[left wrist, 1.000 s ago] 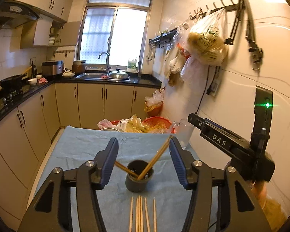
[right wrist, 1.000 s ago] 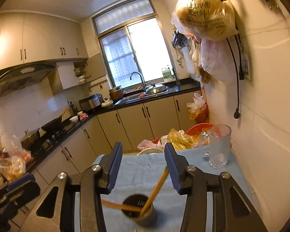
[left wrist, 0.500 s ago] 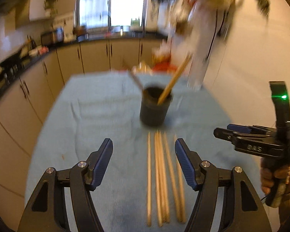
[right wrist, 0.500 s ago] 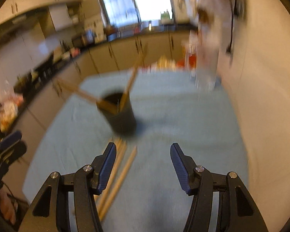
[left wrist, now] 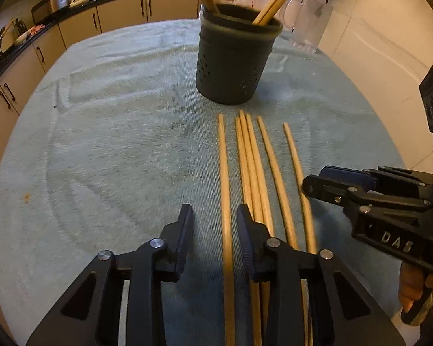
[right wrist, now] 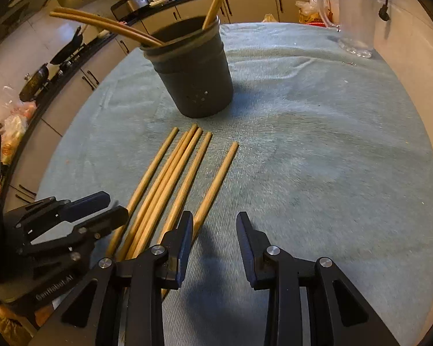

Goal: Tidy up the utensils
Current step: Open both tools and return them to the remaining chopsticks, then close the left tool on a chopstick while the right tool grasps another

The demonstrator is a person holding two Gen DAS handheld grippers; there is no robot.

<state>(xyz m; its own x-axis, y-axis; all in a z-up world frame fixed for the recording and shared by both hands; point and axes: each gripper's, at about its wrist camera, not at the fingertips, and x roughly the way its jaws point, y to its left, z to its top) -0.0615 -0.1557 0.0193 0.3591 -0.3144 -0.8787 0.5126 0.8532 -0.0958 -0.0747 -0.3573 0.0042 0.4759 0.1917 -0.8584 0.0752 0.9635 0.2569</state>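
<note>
Pick-up step, chopsticks to holder. My left hand-held gripper [left wrist: 215, 225] hangs low over the towel-covered surface [left wrist: 106, 144], its jaws having just narrowed yet apart, straddling the leftmost chopstick [left wrist: 224, 190] without pressing it. My right hand-held gripper [right wrist: 214, 232] is likewise low, jaws just narrowed and apart with only cloth between them; the rightmost chopstick [right wrist: 216, 184] lies just left of its left finger. Six pale wooden chopsticks lie loose and roughly parallel in front of the dark perforated holder [left wrist: 233, 57], tips toward it, the middle three touching. The holder stands upright and already carries several chopsticks [right wrist: 106, 24] leaning on its rim. Next, I judge, the left jaws should close on the straddled stick, while the right must shift left before closing. A clear glass jug [right wrist: 352, 14] stands well behind.
</note>
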